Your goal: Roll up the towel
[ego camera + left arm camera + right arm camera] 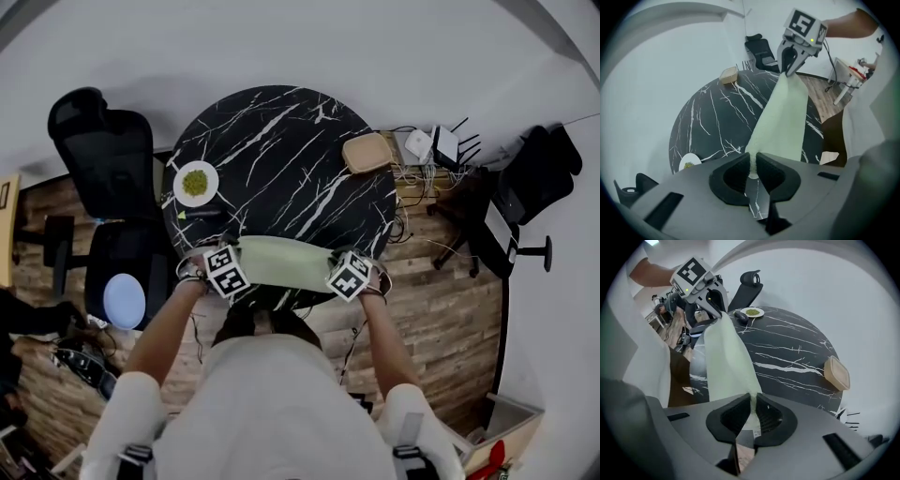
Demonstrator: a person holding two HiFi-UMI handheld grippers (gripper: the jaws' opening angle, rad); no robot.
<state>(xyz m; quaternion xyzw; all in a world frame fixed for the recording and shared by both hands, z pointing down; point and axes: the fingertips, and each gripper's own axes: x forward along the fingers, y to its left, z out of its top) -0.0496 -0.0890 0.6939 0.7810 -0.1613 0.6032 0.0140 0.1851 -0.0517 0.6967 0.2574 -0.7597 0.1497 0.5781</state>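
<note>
Chairs (105, 159) are standing left of the black marble worktop (281, 178), a plate (196, 183) sitting at its left edge. Both sets of jaws, left gripper (753, 168) and right gripper (752, 411), are clenching the ends of the pale green towel (281, 262), stretching it over the worktop's near edge; a tan box (367, 152) is lying right.

Listed round black marble-veined table (281, 159) set against pale plain wall (281, 47). Logged wood-plank floor (441, 328) beneath. Counted black office chair (103, 141) just beside table's left edge, another dark chair (539, 173) well apart at right, white router boxes (433, 145) amid floor cables (412, 187).
</note>
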